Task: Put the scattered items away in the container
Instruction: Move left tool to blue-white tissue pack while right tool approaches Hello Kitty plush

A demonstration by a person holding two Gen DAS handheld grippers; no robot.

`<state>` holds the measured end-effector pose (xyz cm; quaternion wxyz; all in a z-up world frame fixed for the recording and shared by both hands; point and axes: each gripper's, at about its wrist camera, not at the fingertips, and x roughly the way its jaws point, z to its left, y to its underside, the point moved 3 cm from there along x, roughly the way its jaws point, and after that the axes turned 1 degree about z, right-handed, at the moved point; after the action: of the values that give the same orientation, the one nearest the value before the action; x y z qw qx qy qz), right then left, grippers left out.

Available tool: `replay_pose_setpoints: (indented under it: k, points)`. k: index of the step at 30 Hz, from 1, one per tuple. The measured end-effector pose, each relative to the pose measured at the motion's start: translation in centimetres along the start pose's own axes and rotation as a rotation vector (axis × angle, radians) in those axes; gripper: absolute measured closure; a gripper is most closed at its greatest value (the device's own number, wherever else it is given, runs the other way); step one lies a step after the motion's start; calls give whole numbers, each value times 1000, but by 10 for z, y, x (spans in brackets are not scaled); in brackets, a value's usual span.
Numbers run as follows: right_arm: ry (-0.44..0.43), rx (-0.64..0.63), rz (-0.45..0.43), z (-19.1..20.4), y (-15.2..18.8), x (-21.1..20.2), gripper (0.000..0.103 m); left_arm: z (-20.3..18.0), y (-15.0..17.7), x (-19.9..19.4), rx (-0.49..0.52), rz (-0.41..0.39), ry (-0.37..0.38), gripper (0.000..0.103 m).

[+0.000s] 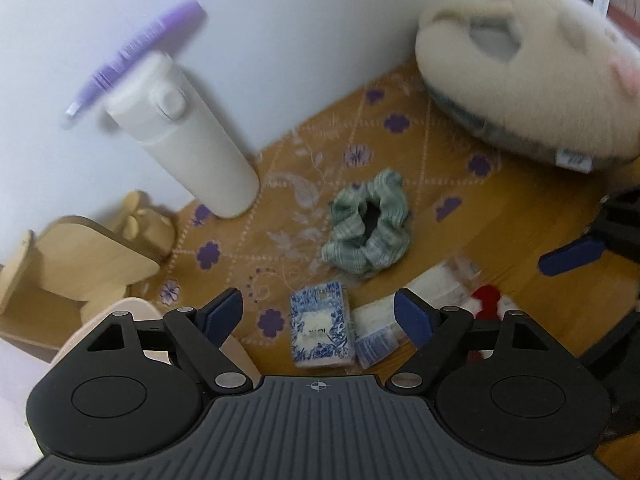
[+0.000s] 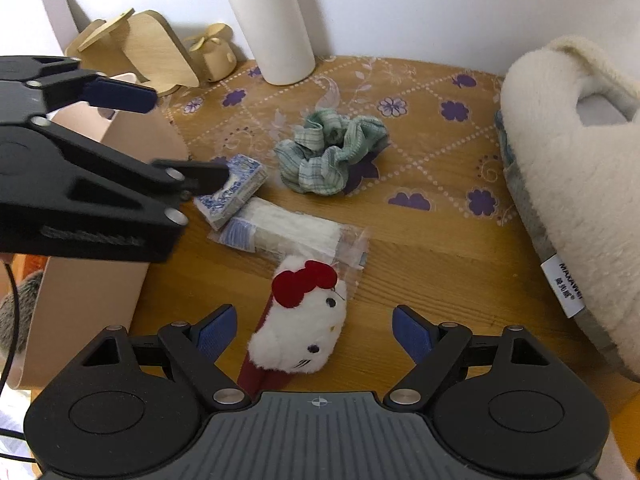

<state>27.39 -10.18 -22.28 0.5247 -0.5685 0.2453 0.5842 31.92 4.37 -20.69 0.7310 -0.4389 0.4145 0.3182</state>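
On the wooden tabletop (image 2: 420, 264), half covered by a clear mat with purple flowers (image 2: 400, 92), we have a small scatter of things against a white wall (image 1: 280, 20). We see a tall white bottle (image 2: 272, 24) upright at the back, wooden ornaments (image 2: 160, 52) to its left, and a big fluffy cream slipper (image 2: 568, 184) lying along the right edge. In the left wrist view something purple (image 1: 140, 52) shows behind the bottle's lid, too blurred for us to name.

In the middle lies a green checked scrunchie (image 2: 332, 156). Just in front of it we have a small blue-and-white patterned packet (image 2: 234, 190), touching a clear plastic pack of white contents (image 2: 288, 232). Nearer us, a white plush cat with a red bow (image 2: 304, 320) rests on the bare wood, on a dark red strip. The pinkish container (image 2: 84, 280) stands at the left edge of the table.

Our left gripper (image 2: 176, 136) reaches in from the left above the container, its fingers spread wide, the lower one over the corner of the patterned packet; whether it touches we cannot tell. Our right gripper (image 2: 316, 332) hangs low over the plush cat, fingers wide apart, the toy lying between them, ungripped.
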Motion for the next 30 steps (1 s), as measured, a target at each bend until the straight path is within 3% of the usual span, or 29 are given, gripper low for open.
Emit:
replay_pose_setpoints:
  k: [10,19,24,30]
  points:
    - [18,37,38,-12,4,19,17,4,5,37,37,55,-4,19]
    - [21,58,34,-25,4,23,17,-3,3,49,89,49,-117,19]
    - [21,68,24,-31,4,22,17,-27,2,31,217,-37,-103,19]
    - [24,81,17,-37,4,22,16,-25,-2,49,123,83,-62,19]
